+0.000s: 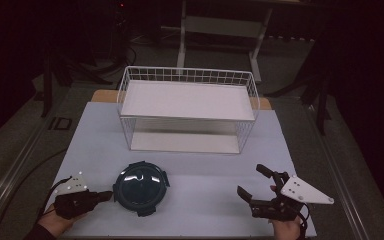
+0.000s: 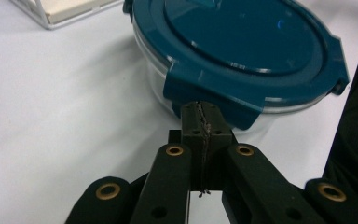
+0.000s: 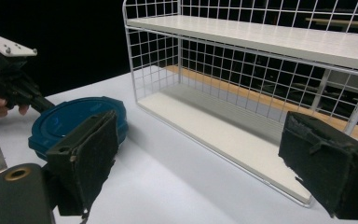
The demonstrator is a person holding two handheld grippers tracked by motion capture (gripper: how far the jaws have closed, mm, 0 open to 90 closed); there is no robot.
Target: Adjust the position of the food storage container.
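A round clear container with a dark teal clip-on lid (image 1: 141, 187) (image 2: 242, 42) (image 3: 70, 119) stands on the white table at the front left. My left gripper (image 1: 109, 195) (image 2: 200, 109) lies low at the container's left side, shut, its two pads pressed flat together with nothing between them. Its tips sit right at one of the lid's side clips (image 2: 214, 93); whether they touch it I cannot tell. My right gripper (image 1: 249, 179) (image 3: 205, 158) rests at the front right, open wide and empty, facing the container and the left gripper (image 3: 44, 105).
A white wire rack with two shelves (image 1: 187, 119) (image 3: 242, 46) stands across the back of the table; its corner (image 2: 51, 16) appears beyond the container. White tabletop (image 1: 205, 210) lies between the two grippers. The floor around is dark.
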